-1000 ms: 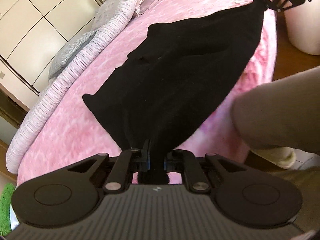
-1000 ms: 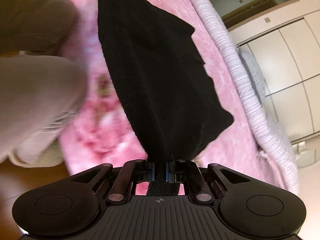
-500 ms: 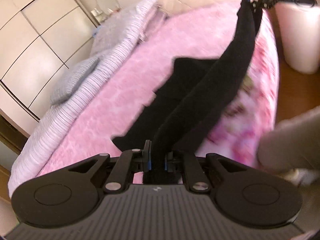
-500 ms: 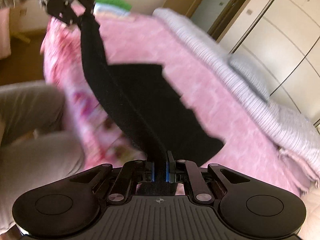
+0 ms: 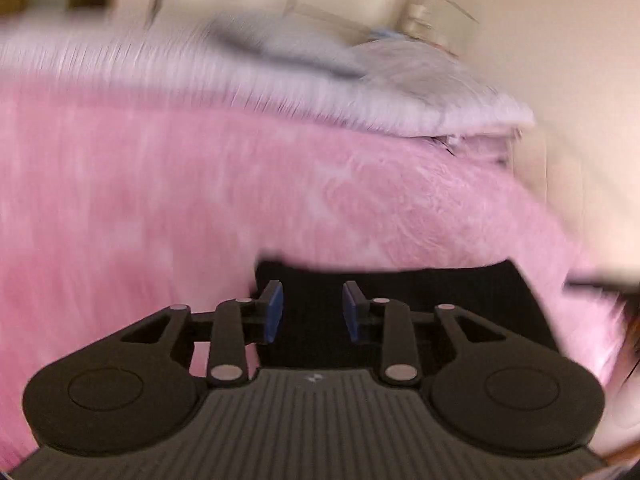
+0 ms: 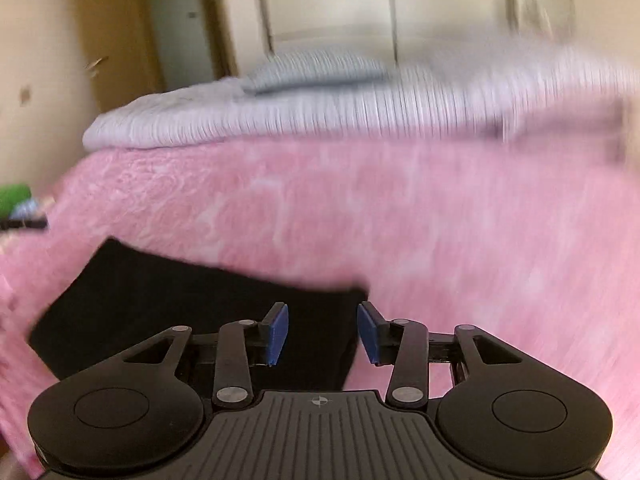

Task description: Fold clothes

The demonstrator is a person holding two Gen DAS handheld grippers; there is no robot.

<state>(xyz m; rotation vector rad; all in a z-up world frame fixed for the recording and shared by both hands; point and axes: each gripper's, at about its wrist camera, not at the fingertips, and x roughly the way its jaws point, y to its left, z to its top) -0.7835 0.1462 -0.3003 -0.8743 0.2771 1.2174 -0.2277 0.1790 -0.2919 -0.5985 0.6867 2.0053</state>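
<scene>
Left wrist view: the left claw [image 5: 312,312] gapes empty over the black garment [image 5: 420,292], which lies flat near the pink bed's [image 5: 160,200] front edge. Right wrist view: the right claw [image 6: 322,334] gapes empty above the garment's [image 6: 180,304] right edge, with bare pink blanket [image 6: 480,220] beyond.

No readable text, label, brand name or number is showing in either view; both pictures are blurring with motion. The only marks are small white emblems, one printed on the ribbed top of each tool: a tiny angular logo on the left gripper [image 5: 311,309], too small to make out, and a small circle with a cross through it on the right gripper [image 6: 322,329]
</scene>
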